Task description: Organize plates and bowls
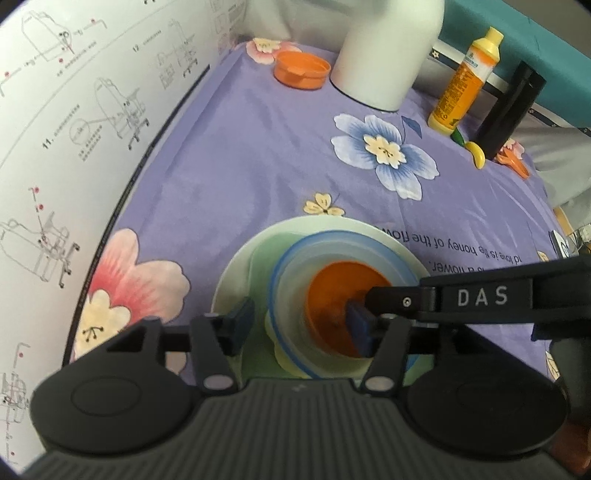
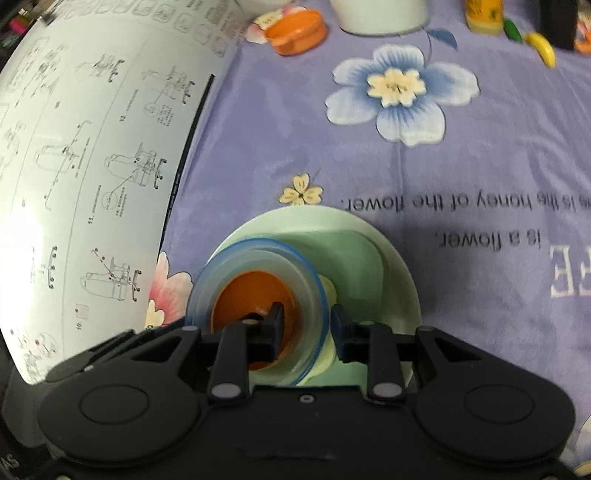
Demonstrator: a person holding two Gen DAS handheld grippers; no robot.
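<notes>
A pale green plate point(image 1: 236, 280) point(image 2: 369, 266) lies on the purple flowered cloth. On it stands a nest of bowls: a pale yellow bowl point(image 1: 284, 358) point(image 2: 328, 291) underneath, a translucent blue-rimmed bowl point(image 1: 332, 243) point(image 2: 258, 254), and an orange bowl point(image 1: 332, 291) point(image 2: 243, 295) inside. My left gripper point(image 1: 301, 325) is open and straddles the nest's left wall, its outer pad apart from it. My right gripper point(image 2: 306, 328) straddles the right wall with its jaws close against both sides. One of its fingers point(image 1: 391, 301) reaches into the orange bowl. A second orange bowl point(image 1: 301, 70) point(image 2: 295, 31) sits at the far edge.
A large printed instruction sheet point(image 1: 74, 147) point(image 2: 92, 147) stands along the left. At the back are a white container point(image 1: 384, 55), a yellow bottle point(image 1: 465, 85), a black box point(image 1: 509, 110) and small yellow and green toys point(image 1: 474, 151). Bare cloth point(image 1: 277, 155) lies beyond the plate.
</notes>
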